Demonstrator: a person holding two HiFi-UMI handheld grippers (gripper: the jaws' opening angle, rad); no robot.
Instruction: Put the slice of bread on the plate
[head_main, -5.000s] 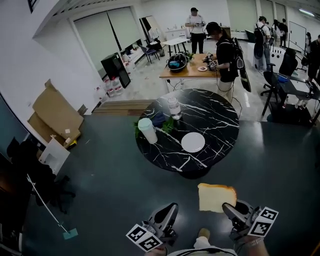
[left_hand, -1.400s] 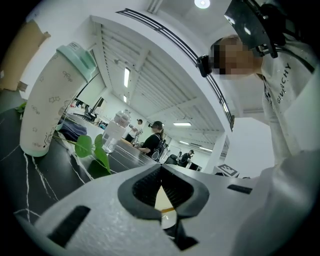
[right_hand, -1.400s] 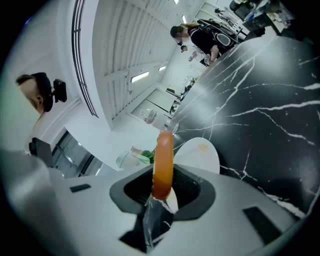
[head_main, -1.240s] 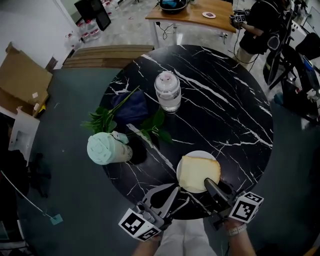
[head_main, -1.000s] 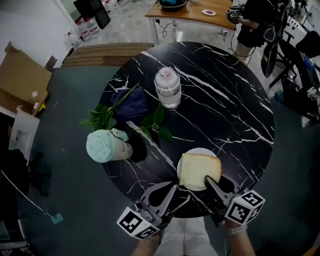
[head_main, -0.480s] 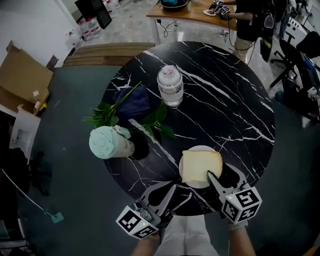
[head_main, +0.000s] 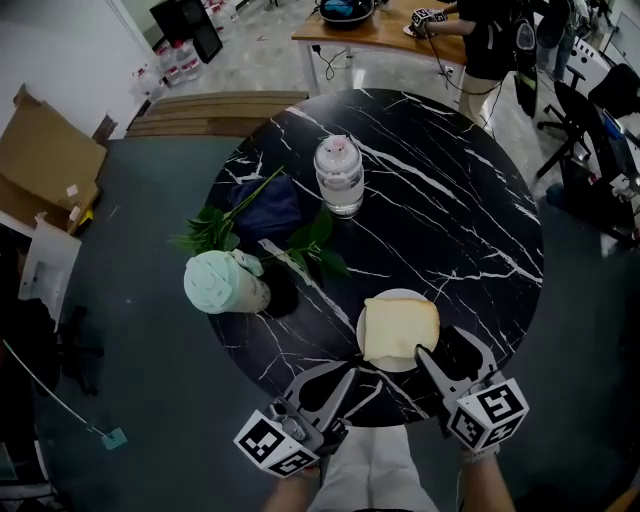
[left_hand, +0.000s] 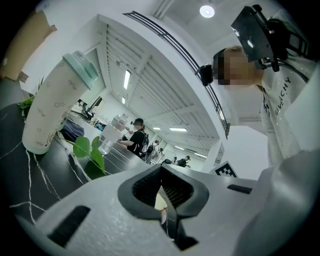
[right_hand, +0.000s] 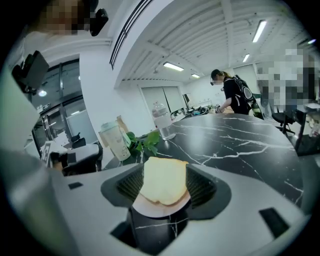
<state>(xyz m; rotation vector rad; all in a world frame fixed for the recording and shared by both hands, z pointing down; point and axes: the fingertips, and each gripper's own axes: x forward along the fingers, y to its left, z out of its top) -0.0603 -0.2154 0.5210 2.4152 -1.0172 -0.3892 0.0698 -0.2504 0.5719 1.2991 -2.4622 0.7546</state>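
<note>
The slice of bread (head_main: 400, 328) lies flat on the white plate (head_main: 384, 366), near the front edge of the round black marble table (head_main: 450, 220). My right gripper (head_main: 442, 342) sits just behind the slice's near right corner, its jaws opening wide. In the right gripper view the bread (right_hand: 164, 180) shows in the gap with both pads off it, and the plate (right_hand: 162, 209) peeks out beneath. My left gripper (head_main: 350, 372) hangs at the table's near edge, left of the plate. Its pads meet at the tips and it holds nothing (left_hand: 161, 172).
A mint-lidded tumbler (head_main: 225, 283) lies at the table's left. Green leaves (head_main: 310, 255), a dark blue cloth (head_main: 262, 208) and a clear jar (head_main: 339, 178) sit behind the plate. A person (head_main: 490, 40) stands at a wooden table beyond. Cardboard (head_main: 45, 160) lies on the floor at left.
Five seconds ago the right gripper carried the bread, short of the table. Over the last second its jaws spread and rolled off the slice, which stays on the plate. The left gripper kept still.
</note>
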